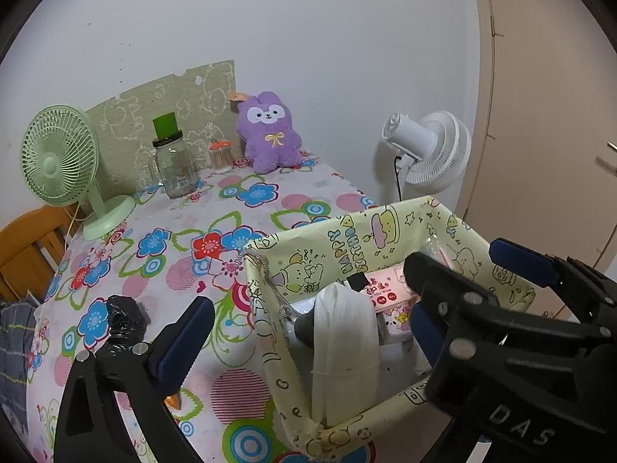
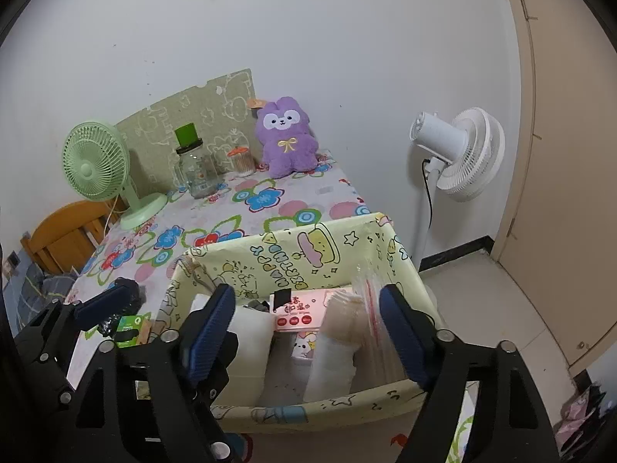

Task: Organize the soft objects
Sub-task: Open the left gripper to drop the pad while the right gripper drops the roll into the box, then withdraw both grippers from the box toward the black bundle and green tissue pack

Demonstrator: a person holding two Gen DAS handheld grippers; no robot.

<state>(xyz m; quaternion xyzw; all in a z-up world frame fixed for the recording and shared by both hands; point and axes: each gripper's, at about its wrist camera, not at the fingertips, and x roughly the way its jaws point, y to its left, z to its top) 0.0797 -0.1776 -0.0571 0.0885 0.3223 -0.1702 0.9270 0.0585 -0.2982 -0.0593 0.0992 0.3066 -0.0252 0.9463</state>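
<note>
A yellow cartoon-print fabric box (image 1: 304, 254) (image 2: 293, 247) stands on the flowered table near its front right corner. Inside lie rolled white cloth (image 1: 343, 332) (image 2: 250, 332), a pink tissue pack (image 1: 389, 293) (image 2: 300, 308) and a clear plastic bag (image 2: 370, 301). A purple plush toy (image 1: 268, 133) (image 2: 287, 135) sits at the table's back edge. My left gripper (image 1: 300, 332) is open, one finger left of the box, the other over it. My right gripper (image 2: 308, 332) is open and empty above the box's near side.
A green desk fan (image 1: 58, 158) (image 2: 96, 162), a glass jar with a green lid (image 1: 173, 162) (image 2: 194, 169) and a small toothpick jar (image 1: 221, 156) (image 2: 241, 160) stand along the back. A white floor fan (image 1: 428, 150) (image 2: 459, 146) stands right of the table. A black crumpled object (image 1: 125, 320) lies front left.
</note>
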